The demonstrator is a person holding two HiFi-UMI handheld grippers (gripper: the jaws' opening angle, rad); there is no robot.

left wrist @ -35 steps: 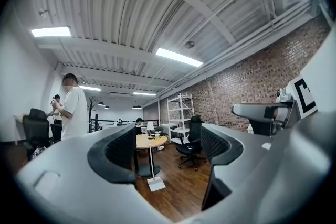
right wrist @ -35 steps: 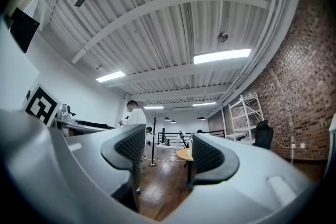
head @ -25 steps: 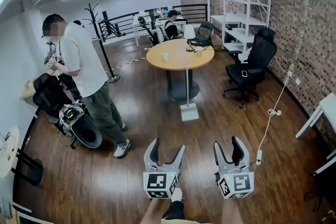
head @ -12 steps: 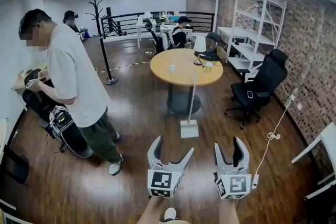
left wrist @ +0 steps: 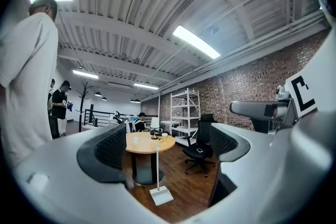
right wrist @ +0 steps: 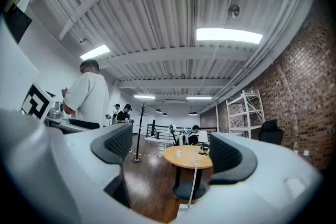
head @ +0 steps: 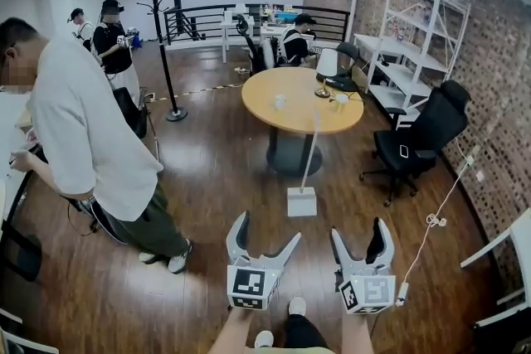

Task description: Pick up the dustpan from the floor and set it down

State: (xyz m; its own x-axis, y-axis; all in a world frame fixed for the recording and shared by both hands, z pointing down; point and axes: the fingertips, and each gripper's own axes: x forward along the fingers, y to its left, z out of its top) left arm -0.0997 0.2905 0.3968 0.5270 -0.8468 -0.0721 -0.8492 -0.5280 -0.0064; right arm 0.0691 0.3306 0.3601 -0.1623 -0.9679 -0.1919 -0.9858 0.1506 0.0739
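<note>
Both tools are held low and level over the wooden floor (head: 207, 178), side by side. The left gripper (head: 267, 228) has its jaws spread wide, having just been opening, with nothing between the pads. The right gripper (head: 359, 228) is likewise spread and has also just been opening, with nothing gripped. The dustpan (head: 302, 201), white with a long upright handle, stands on the floor ahead of both tools and well apart from them, just in front of the base of the round table (head: 274, 87). In the left gripper view the dustpan (left wrist: 160, 195) shows in the gap between the jaws, far beyond them. In the right gripper view the tool body hides most of the pan, so only the handle (right wrist: 195, 183) is clear. Whether the handle touches the table edge cannot be confirmed. A person in a white shirt (head: 83, 137) stands to the left, and an office chair (head: 419, 141) sits to the right.
</note>
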